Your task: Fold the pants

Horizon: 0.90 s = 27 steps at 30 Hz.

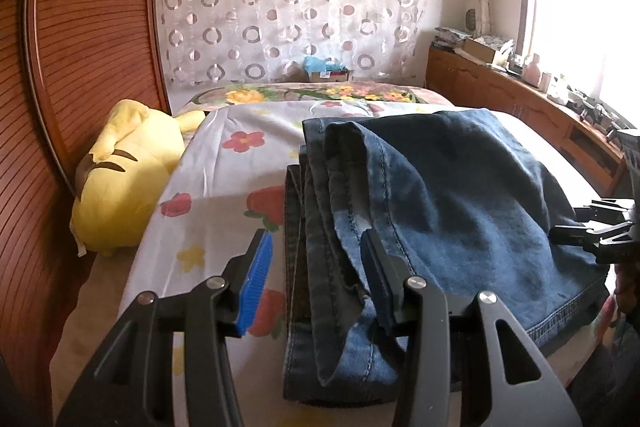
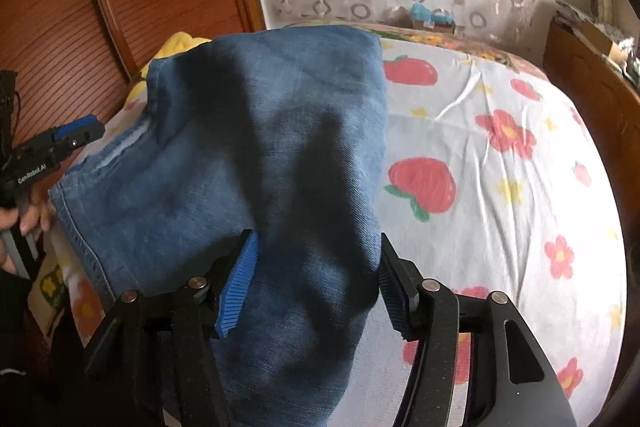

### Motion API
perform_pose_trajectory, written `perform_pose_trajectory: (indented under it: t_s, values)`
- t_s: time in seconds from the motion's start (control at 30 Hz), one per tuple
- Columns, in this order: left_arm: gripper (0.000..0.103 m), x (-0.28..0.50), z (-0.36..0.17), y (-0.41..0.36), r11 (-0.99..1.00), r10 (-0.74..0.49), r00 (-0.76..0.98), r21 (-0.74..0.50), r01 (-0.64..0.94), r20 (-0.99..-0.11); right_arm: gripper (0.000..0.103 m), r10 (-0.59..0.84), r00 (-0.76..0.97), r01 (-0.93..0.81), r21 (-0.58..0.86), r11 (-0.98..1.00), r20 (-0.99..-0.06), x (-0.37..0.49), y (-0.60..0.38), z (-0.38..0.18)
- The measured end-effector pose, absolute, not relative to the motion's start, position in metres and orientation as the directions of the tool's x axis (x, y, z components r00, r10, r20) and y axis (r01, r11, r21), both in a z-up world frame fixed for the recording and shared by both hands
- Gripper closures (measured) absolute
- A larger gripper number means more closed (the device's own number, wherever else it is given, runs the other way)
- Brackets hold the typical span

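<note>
Blue denim pants [image 1: 440,187] lie folded on the flowered bed sheet [image 1: 224,187], with stacked layers along their left edge. My left gripper [image 1: 316,243] stands open around that stacked edge. Its blue left pad [image 1: 256,283] is clear of the cloth, and its right finger [image 1: 380,275] rests in a fold of denim. In the right wrist view the pants [image 2: 260,147] run away from me, and my right gripper [image 2: 318,239] is open with the near end of the denim lying loose between its pads. Each gripper shows in the other's view: the right gripper [image 1: 592,231] and the left gripper [image 2: 76,135].
A yellow plush toy [image 1: 120,179] lies at the bed's left side against the slatted wooden headboard [image 1: 80,47]. A wooden cabinet [image 1: 520,99] with clutter runs along the right under a bright window. A person's hand [image 2: 28,219] holds the left gripper's handle.
</note>
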<state>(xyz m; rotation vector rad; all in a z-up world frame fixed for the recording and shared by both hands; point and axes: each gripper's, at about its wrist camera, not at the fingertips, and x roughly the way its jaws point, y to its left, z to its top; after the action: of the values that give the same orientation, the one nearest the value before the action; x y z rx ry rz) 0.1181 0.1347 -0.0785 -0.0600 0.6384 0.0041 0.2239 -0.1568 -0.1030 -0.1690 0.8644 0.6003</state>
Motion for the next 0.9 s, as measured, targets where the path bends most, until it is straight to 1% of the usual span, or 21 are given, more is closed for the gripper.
perform_pose_trajectory:
  t_s: [0.07, 0.33, 0.4, 0.43, 0.47, 0.53, 0.57, 0.7, 0.77, 0.9]
  values:
    - [0.058, 0.119, -0.08, 0.135, 0.998, -0.012, 0.794, -0.054, -0.026, -0.608, 0.037, 0.427, 0.498, -0.552, 0.104, 0.827, -0.754, 0.224, -0.16, -0.104]
    - [0.058, 0.12, -0.089, 0.142, 0.997, 0.023, 0.765, -0.046, -0.069, -0.643, 0.036, 0.466, 0.46, -0.561, 0.159, 0.812, -0.756, 0.225, -0.164, -0.106]
    - [0.058, 0.119, -0.092, 0.144, 0.996, 0.031, 0.759, -0.043, -0.078, -0.65, 0.053, 0.506, 0.421, -0.585, 0.201, 0.785, -0.752, 0.224, -0.163, -0.105]
    - [0.058, 0.119, -0.093, 0.145, 0.996, 0.032, 0.758, -0.044, -0.08, -0.652, 0.069, 0.527, 0.401, -0.593, 0.226, 0.773, -0.749, 0.224, -0.163, -0.105]
    - [0.058, 0.117, -0.091, 0.145, 0.996, 0.03, 0.758, -0.047, -0.08, -0.651, 0.08, 0.538, 0.395, -0.599, 0.235, 0.766, -0.745, 0.223, -0.162, -0.104]
    - [0.058, 0.116, -0.088, 0.145, 0.996, 0.02, 0.768, -0.052, -0.069, -0.641, 0.095, 0.551, 0.397, -0.615, 0.233, 0.753, -0.734, 0.221, -0.162, -0.098]
    - [0.058, 0.113, -0.083, 0.143, 0.997, 0.007, 0.777, -0.058, -0.056, -0.629, 0.097, 0.558, 0.395, -0.616, 0.241, 0.75, -0.73, 0.222, -0.162, -0.095]
    - [0.058, 0.102, -0.066, 0.124, 0.996, -0.068, 0.802, -0.083, 0.023, -0.594, 0.099, 0.577, 0.41, -0.624, 0.245, 0.742, -0.706, 0.219, -0.164, -0.077]
    - [0.058, 0.1, -0.063, 0.112, 0.994, -0.099, 0.797, -0.086, 0.06, -0.596, 0.099, 0.587, 0.42, -0.627, 0.246, 0.739, -0.692, 0.217, -0.163, -0.067]
    - [0.058, 0.104, -0.073, 0.092, 0.987, -0.161, 0.758, -0.123, 0.107, -0.632, 0.099, 0.603, 0.438, -0.645, 0.233, 0.727, -0.667, 0.211, -0.154, -0.048]
